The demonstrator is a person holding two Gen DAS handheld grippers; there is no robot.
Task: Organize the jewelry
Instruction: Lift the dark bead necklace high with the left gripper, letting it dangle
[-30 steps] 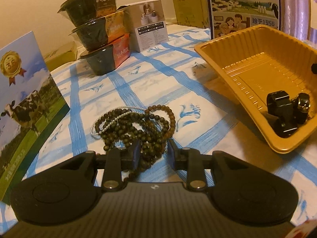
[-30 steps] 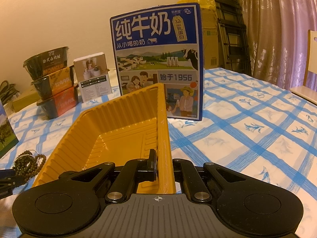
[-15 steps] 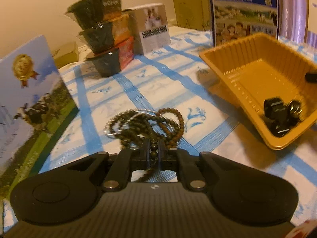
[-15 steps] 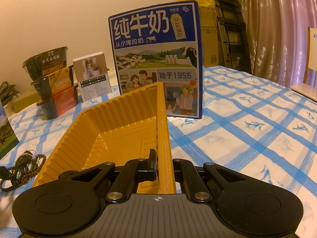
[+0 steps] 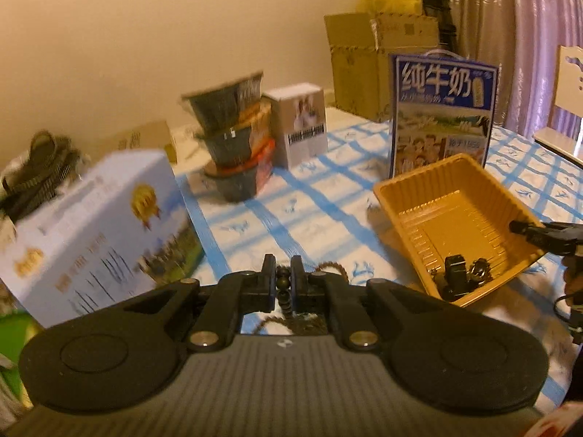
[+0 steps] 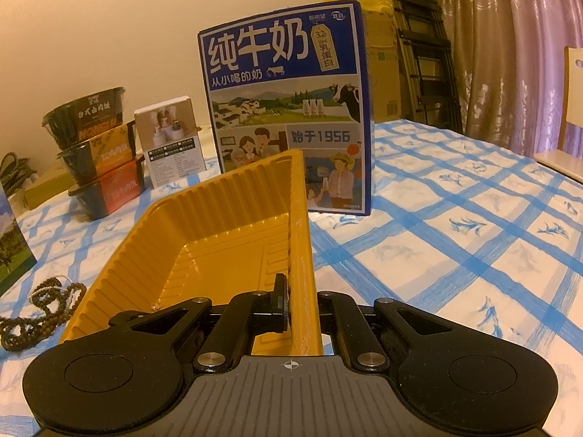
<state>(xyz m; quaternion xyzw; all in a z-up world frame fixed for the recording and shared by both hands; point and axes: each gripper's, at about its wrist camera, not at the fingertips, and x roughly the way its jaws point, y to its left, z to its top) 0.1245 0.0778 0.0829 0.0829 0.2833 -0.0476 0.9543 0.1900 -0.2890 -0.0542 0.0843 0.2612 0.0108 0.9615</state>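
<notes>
Beads pinched by the left gripper, tray wall held by the right.

The left gripper (image 5: 282, 284) has its fingers closed on a strand of dark bead bracelets (image 5: 283, 293), which hangs between them above the blue-checked tablecloth (image 5: 313, 215). To its right sits the orange tray (image 5: 455, 178), with dark jewelry pieces (image 5: 461, 280) in its near corner. The right gripper (image 6: 298, 306) is clamped on the tray's right wall; more beads (image 6: 40, 309) lie on the cloth just left of the tray.

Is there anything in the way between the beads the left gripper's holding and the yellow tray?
Nothing visible: only bare tablecloth lies between the beads and the tray, which the right gripper holds.
</notes>
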